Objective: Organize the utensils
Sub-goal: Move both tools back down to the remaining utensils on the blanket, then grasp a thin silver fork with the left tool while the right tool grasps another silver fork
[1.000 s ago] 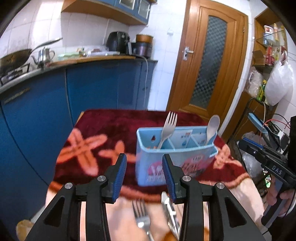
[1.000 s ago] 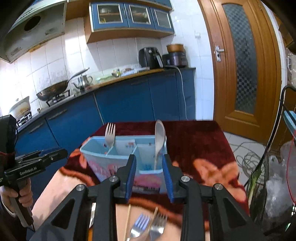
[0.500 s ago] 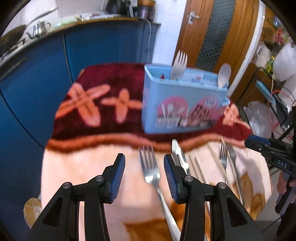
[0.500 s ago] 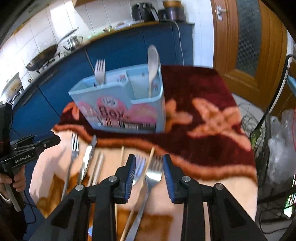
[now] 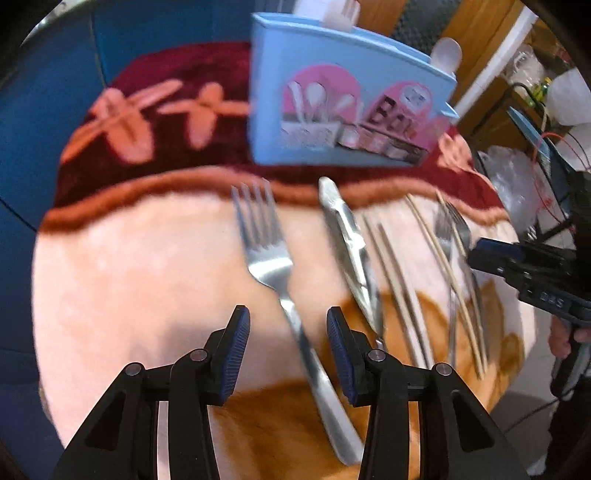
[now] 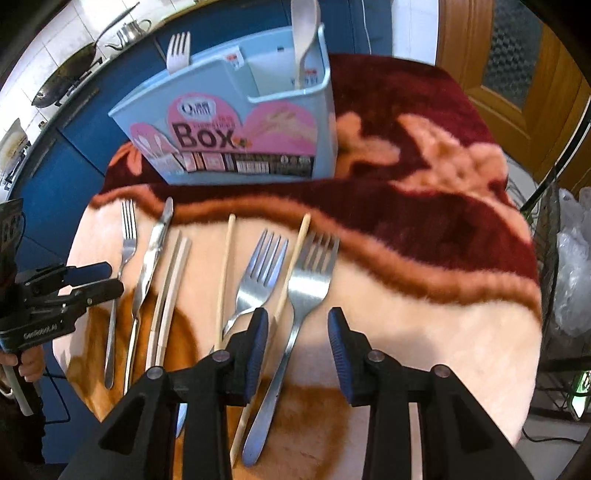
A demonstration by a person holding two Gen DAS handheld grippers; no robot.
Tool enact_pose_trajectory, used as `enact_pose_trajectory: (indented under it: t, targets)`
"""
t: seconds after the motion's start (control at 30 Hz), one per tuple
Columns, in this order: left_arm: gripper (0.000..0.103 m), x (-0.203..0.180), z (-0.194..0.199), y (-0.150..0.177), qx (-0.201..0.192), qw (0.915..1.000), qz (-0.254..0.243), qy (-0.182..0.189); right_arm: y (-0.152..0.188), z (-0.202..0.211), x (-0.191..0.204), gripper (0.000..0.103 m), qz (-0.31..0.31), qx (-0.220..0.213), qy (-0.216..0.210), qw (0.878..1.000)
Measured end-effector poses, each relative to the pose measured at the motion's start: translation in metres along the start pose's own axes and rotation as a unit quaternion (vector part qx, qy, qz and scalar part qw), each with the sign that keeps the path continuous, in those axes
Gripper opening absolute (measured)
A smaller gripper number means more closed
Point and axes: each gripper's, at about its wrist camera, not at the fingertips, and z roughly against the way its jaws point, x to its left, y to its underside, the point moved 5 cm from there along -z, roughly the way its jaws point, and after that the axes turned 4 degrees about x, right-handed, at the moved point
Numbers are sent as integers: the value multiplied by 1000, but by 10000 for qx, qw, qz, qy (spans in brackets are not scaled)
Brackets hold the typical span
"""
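Forks (image 6: pixel 308 273), a knife (image 6: pixel 151 258) and chopsticks (image 6: pixel 171 280) are lying side by side on the near, pale part of the blanket (image 6: pixel 424 325), with the blue utensil box (image 6: pixel 236 122) standing at the far side. Left gripper (image 5: pixel 288 350) and right gripper (image 6: pixel 295 349) are both hanging released, each straddling a fork handle without touching.

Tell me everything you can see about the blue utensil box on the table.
The blue utensil box is a light blue, plastic-looking holder with inner dividers. Its front carries a pink label reading "Box" with utensil pictures and small print. It stands upright on the dark red part of the blanket, beyond the row of loose cutlery. A fork stands in its left end and a pale spoon in its right. Neither gripper touches it.
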Motion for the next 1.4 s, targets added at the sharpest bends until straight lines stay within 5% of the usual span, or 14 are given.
enact_pose_trajectory:
  t: [0.2,0.47,0.6,1.07,1.4]
  targets:
    - [23,-5,-5,-1,305,9993,83,218,0,-6,-2,29,-65,184,-158,9997]
    - [17,-3,-9,-8,399,9984,213,347,-3,-10,-1,21,-18,178,-232,9996]
    - [9,0,-8,-8,163,9989,273,345,-3,-10,-5,9,-169,-16,-473,9987]
    - [1,-7,16,11,-1132,9886,355,922,22,12,-11,7,-221,-1080,-684,9915]
    - [1,0,20,15,-1272,9852,541,1015,26,5,-22,12,-389,-951,-620,9928]
